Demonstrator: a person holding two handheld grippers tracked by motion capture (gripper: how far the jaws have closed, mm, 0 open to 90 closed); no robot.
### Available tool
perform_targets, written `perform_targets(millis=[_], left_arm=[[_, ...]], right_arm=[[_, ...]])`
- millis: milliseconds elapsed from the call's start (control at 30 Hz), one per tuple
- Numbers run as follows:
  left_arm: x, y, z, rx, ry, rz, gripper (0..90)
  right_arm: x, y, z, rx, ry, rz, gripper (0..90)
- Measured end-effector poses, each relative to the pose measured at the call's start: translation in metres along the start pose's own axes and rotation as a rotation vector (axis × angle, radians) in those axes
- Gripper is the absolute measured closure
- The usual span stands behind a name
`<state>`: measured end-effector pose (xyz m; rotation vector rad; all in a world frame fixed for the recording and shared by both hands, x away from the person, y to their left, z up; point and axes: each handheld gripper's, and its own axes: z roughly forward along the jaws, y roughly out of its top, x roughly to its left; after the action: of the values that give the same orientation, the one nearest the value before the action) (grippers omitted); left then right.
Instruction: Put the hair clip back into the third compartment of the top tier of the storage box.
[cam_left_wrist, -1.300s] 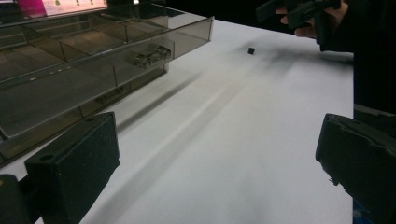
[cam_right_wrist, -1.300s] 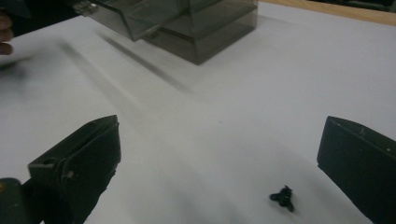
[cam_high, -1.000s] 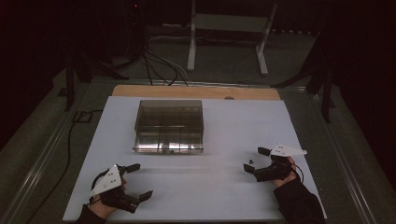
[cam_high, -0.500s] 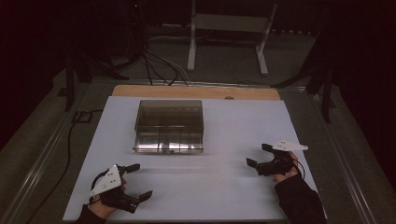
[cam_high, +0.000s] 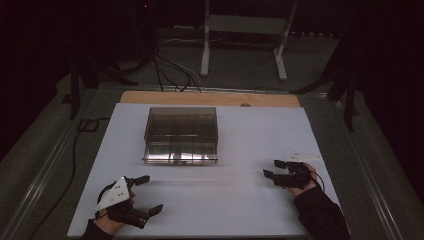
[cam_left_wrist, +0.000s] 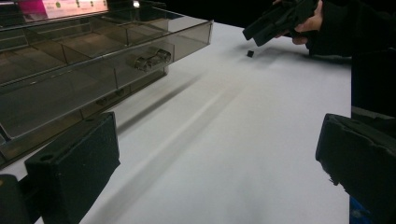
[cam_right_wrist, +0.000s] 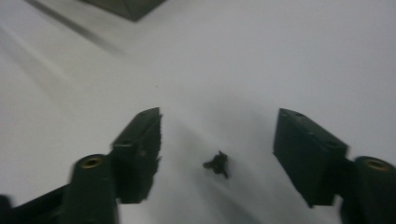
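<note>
On table (cam_high: 240, 200): white, mostly bare
Organizer box (cam_high: 181, 135): centre-far, clear, looks unfilled
Left gripper (cam_high: 145, 196): near-left, jaws apart, idle
Right gripper (cam_right_wrist: 217, 142): jaws apart, straddling part
Small dark part (cam_right_wrist: 216, 164): on table, ungrasped
Progress: likely start; pick and placement left

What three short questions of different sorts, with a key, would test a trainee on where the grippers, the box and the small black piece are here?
1. True or false: the right gripper is clamped on the small black piece.
2. The clear compartment box lies: A) near the table's far edge, left of centre; B) beside the right gripper; C) on the floor.
3. Fill in: the left gripper has its jaws ____.

Key
1. False: the piece lies on the white tabletop between open jaws, untouched.
2. A.
3. Open, with nothing between them.
</note>
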<state>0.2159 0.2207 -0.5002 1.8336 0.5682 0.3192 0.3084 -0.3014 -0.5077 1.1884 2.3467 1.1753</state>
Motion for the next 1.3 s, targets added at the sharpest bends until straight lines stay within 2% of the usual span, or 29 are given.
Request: perform_targets(millis=[200, 733, 967, 1000, 1100, 1300], left_arm=[[0.0, 0.0, 0.0, -0.003, 0.0, -0.003, 0.6], [0.0, 0.0, 0.0, -0.003, 0.002, -0.003, 0.6], [0.0, 0.0, 0.0, -0.002, 0.004, -0.003, 0.6], [0.0, 0.0, 0.0, 0.0, 0.002, -0.002, 0.6], [0.0, 0.0, 0.0, -0.005, 0.001, -0.005, 0.6], [0.0, 0.0, 0.0, -0.004, 0.004, -0.004, 0.6]], right_arm=[[0.0, -0.001, 0.001, 0.019, 0.007, -0.019, 47.7], [0.002, -0.006, 0.013, 0.093, 0.008, -0.065, 62.6], [0.001, -0.005, 0.014, 0.101, -0.016, -0.082, 70.8], [0.002, -0.004, 0.014, 0.108, -0.03, -0.09, 72.9], [0.005, -0.004, 0.015, 0.113, -0.049, -0.111, 74.6], [0.006, -0.004, 0.015, 0.111, -0.059, -0.104, 76.1]])
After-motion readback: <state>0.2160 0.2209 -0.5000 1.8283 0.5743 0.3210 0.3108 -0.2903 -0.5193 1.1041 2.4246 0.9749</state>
